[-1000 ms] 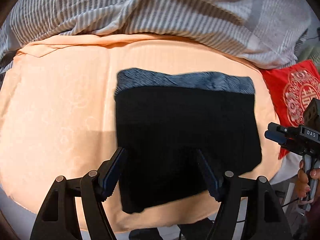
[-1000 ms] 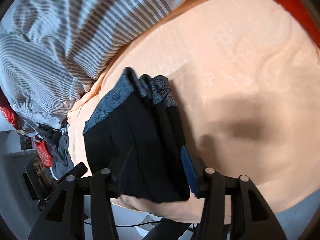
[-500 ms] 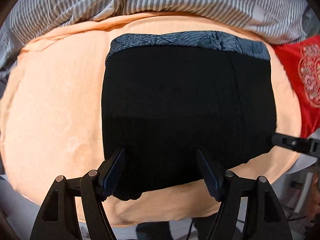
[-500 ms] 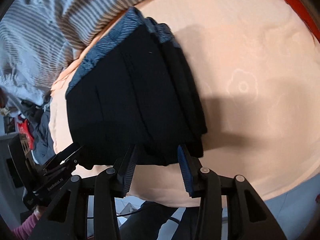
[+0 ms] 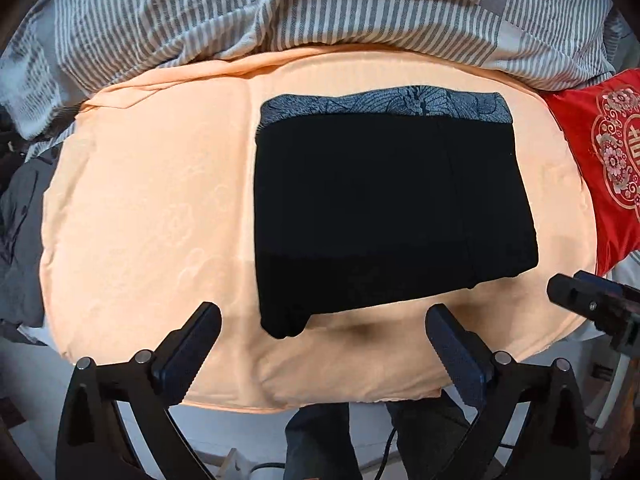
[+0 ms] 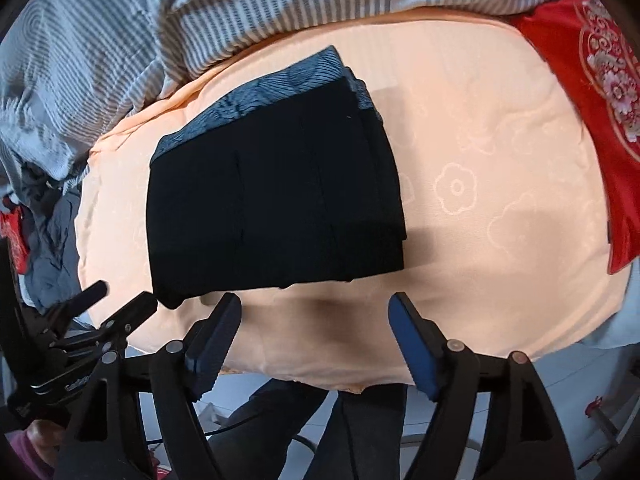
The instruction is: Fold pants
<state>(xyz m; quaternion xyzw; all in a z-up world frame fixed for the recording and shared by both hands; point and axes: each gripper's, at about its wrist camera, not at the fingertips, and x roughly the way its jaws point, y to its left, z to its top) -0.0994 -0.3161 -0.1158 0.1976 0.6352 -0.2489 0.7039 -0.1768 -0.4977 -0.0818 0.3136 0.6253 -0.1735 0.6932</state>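
I find the left hand-held gripper standing wide and holding nothing, its jaws now short of the near hem where half a second ago they straddled it; the right hand-held gripper likewise spreads wide and empty, having opened from a narrower gap and drawn back off the cloth; I judge from this that both have released and the last fold is set, so the task looks complete or nearly so; the pants lie as one compact dark rectangle on the peach sheet of the bed, patterned grey waistband at the far edge, stacked layers showing along the right side in the right wrist view; one near-left corner bulges slightly and may want smoothing; count: one pair of pants, two grippers, one striped duvet bunched behind, one red embroidered cushion to the right, touching the sheet.
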